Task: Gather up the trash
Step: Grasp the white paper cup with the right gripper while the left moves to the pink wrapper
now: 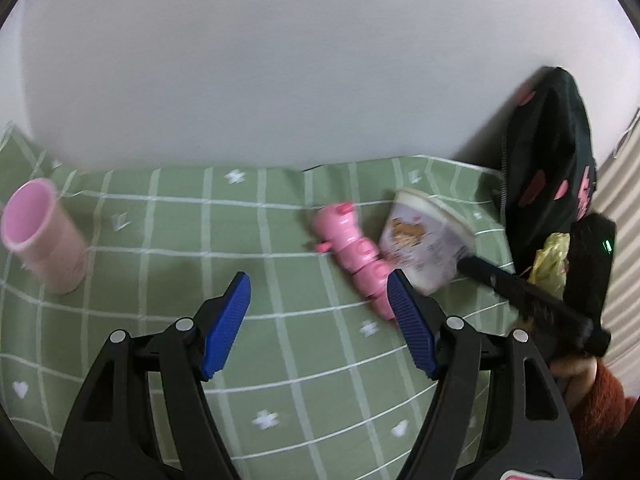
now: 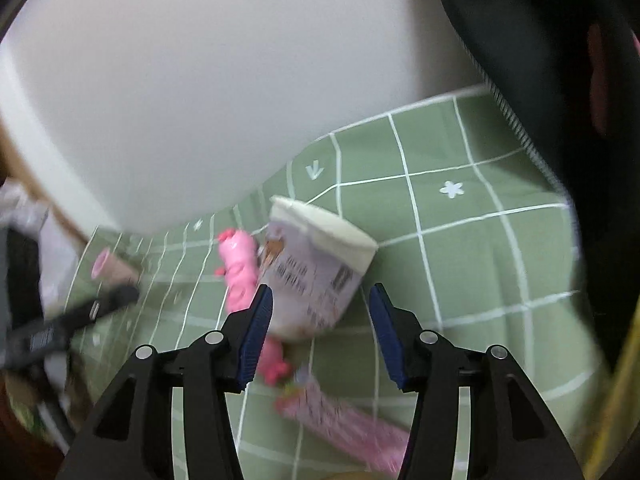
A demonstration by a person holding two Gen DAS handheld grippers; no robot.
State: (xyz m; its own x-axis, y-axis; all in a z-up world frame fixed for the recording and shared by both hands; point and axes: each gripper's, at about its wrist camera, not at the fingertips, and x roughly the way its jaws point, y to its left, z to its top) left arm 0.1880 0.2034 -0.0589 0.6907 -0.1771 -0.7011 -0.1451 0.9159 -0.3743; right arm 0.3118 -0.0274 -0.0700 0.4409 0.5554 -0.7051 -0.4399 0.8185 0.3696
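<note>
A white paper cup with a printed label (image 2: pixel 316 268) lies tilted on the green checked cloth (image 2: pixel 460 248). My right gripper (image 2: pixel 321 312) is open with its blue pads on either side of the cup's lower end, not closed on it. The cup also shows in the left wrist view (image 1: pixel 424 240), right of a pink pig toy (image 1: pixel 356 256). My left gripper (image 1: pixel 318 300) is open and empty above the cloth, its right pad near the toy. A pink wrapper (image 2: pixel 348 428) lies below the right gripper.
A pink cup (image 1: pixel 40 236) lies on its side at the left. A black bag with pink spots (image 1: pixel 548 152) stands at the right by the wall. A yellow-green bag (image 1: pixel 554 260) sits behind the right gripper's body (image 1: pixel 532 292). The pig toy (image 2: pixel 240 272) lies left of the cup.
</note>
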